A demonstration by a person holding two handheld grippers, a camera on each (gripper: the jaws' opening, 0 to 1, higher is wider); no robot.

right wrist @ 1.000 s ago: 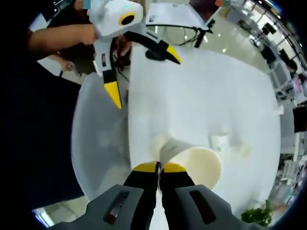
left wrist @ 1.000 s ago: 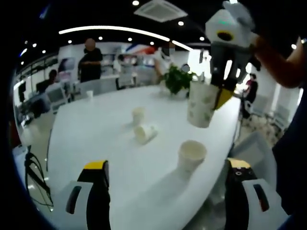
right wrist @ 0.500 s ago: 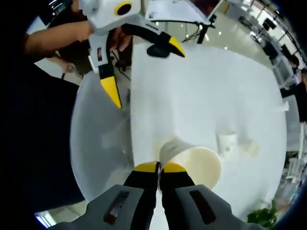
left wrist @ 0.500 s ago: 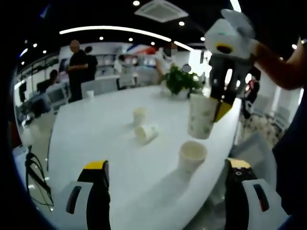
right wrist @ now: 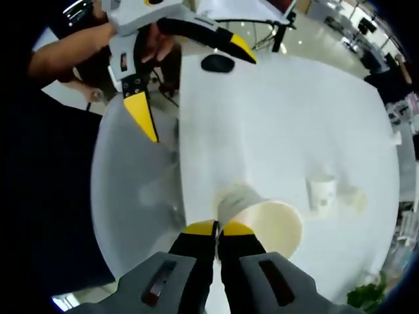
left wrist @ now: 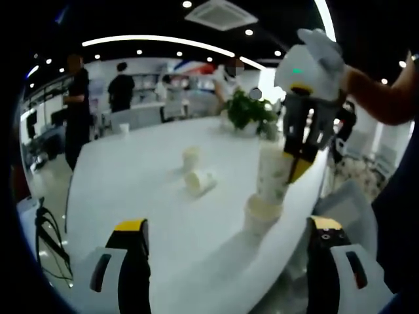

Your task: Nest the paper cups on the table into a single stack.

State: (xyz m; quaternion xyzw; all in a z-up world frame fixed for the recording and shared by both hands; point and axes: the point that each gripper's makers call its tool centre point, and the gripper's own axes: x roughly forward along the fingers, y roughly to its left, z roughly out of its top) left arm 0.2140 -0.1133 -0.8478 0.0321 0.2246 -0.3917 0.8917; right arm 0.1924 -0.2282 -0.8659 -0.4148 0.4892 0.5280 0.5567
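Item: printed paper cup (left wrist: 272, 173), rim pinched in my right claw (right wrist: 218, 228), its base entering the plain cup (left wrist: 262, 214) directly below. Thin, light, crushable; I would hold by the rim only. Left claw (left wrist: 229, 229) spread apart, holding nothing. Two more cups (left wrist: 195, 171) lie beyond.

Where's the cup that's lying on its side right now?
In the left gripper view the tipped cup lies mid-table, just in front of a small upright cup and left of the cup the right gripper holds.

Left gripper view low across the table (left wrist: 131, 170); right gripper view steeply down, same tabletop.
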